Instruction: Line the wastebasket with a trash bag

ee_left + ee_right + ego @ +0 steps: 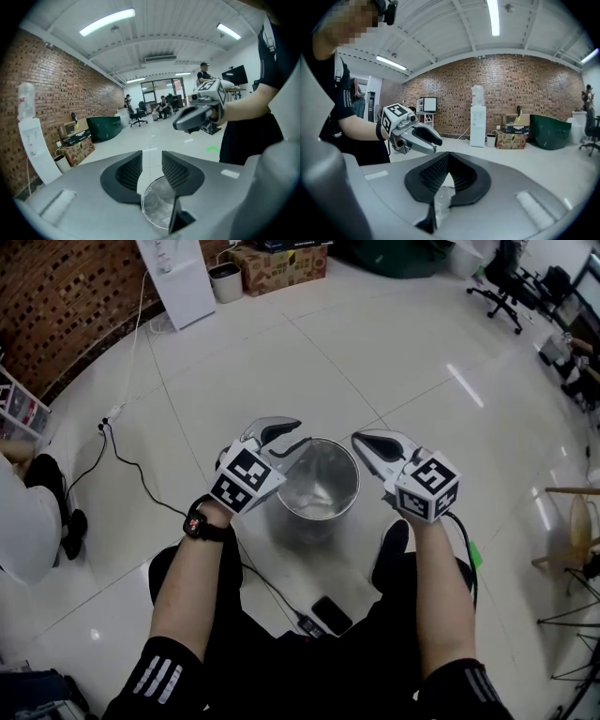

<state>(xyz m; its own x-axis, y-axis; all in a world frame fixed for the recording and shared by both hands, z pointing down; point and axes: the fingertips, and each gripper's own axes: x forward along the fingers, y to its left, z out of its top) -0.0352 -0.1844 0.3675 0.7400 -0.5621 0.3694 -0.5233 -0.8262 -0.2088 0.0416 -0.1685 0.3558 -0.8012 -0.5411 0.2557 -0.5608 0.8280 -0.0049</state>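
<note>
A round metal wastebasket [319,486] stands on the white tiled floor between the person's knees. Crinkled clear plastic [317,501] shows inside it. My left gripper [300,432] hovers over its left rim with its jaws apart and nothing between them. My right gripper [357,439] hovers over the right rim, jaws closed tip to tip, with nothing visibly pinched. In the left gripper view the basket's mouth [157,206] shows below my open jaws [151,157], with the right gripper [178,125] ahead. The right gripper view shows my shut jaws [448,157] and the left gripper [437,145] opposite.
A phone [331,615] lies on the floor near the person's legs, and a black cable [131,465] runs off to the left. A water dispenser [178,277], a small bin [225,282] and a cardboard box [281,266] stand by the brick wall. An office chair [506,282] is far right.
</note>
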